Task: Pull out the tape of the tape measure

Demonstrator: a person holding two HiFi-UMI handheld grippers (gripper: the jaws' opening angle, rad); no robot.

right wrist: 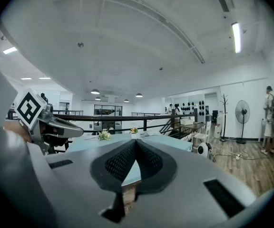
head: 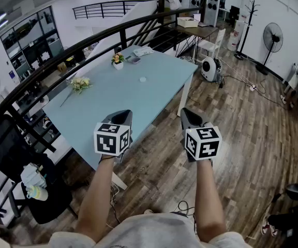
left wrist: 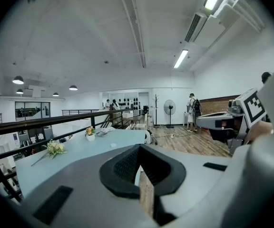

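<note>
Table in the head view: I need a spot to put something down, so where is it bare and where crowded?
The table is bare across its near half, from the loose flowers at its left edge to the right edge. A small white object sits alone mid-table. The far end is crowded: flower pot, papers.

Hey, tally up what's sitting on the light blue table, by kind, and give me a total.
Flower bunch, lying flat: 1
Small pot of flowers: 1
Stack of papers: 1
Small dark object, too small to identify: 1
Small white round object: 1
Total: 5
</note>
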